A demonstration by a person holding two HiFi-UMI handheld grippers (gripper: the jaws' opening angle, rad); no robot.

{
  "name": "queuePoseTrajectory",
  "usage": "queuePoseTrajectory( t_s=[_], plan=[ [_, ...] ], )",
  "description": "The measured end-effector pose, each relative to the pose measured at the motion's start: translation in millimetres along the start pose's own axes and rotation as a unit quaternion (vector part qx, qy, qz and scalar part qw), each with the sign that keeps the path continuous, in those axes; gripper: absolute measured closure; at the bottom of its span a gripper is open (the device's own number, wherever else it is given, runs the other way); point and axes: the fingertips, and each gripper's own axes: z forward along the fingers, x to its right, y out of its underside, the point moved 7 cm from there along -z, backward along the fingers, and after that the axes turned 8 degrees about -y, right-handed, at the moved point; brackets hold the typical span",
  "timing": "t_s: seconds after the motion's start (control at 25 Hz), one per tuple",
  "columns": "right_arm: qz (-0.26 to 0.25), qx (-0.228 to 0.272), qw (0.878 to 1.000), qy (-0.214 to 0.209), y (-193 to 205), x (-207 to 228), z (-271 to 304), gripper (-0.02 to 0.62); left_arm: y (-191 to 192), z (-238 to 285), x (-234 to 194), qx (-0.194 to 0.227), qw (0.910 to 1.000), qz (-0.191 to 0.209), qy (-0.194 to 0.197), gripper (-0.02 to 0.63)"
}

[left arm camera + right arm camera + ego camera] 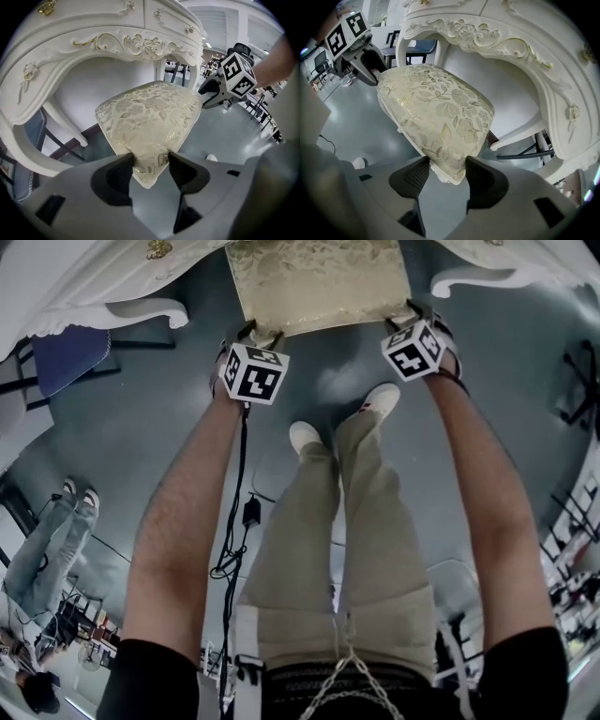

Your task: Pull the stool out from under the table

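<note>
The stool (pixel 319 282) has a cream cushion with a gold leaf pattern and stands partly under the white carved dressing table (pixel 112 277). My left gripper (pixel 258 334) is at its near left corner and my right gripper (pixel 412 313) at its near right corner. In the left gripper view the jaws (pixel 151 166) sit on either side of the cushion corner (pixel 147 161), pads against the fabric. The right gripper view shows the same: the jaws (pixel 443 171) are closed on the other corner of the stool (pixel 440 117). The stool's legs are hidden.
The table's curved white legs (pixel 141 310) (pixel 469 279) flank the stool. A blue chair (pixel 70 352) stands at the left. My own feet (pixel 305 437) are on the grey floor just behind the stool, and a black cable (pixel 234 521) hangs between my arms. Another person (pixel 47 531) stands lower left.
</note>
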Motion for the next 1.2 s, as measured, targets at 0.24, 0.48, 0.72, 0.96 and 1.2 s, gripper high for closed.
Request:
queuePoseTrajectory(
  t_s=[0.24, 0.48, 0.72, 0.96, 1.2],
  plan=[
    [0.026, 0.011, 1.000, -0.006, 9.9, -28.1, -8.8, 0.385, 10.5, -2.9, -3.1, -0.014, 0.9993, 0.034, 0.012, 0.360],
    [0.039, 0.020, 0.999, -0.015, 16.1, -41.6, -19.3, 0.385, 18.0, -6.9, -2.1, 0.003, 0.9993, 0.037, 0.002, 0.361],
    [0.026, 0.019, 0.999, -0.024, 28.0, -45.2, -21.3, 0.385, 40.5, -24.1, 25.5, -0.013, 0.9997, 0.021, 0.005, 0.360],
    [0.004, 0.023, 0.999, -0.029, 38.5, -47.7, -25.3, 0.385, 60.5, -34.1, 51.4, -0.019, 0.9996, 0.020, -0.009, 0.360],
    [0.018, 0.019, 0.997, -0.068, 56.2, -81.5, -43.6, 0.394, 69.1, -42.6, 43.8, -0.046, 0.9977, 0.048, -0.017, 0.360]
  ],
)
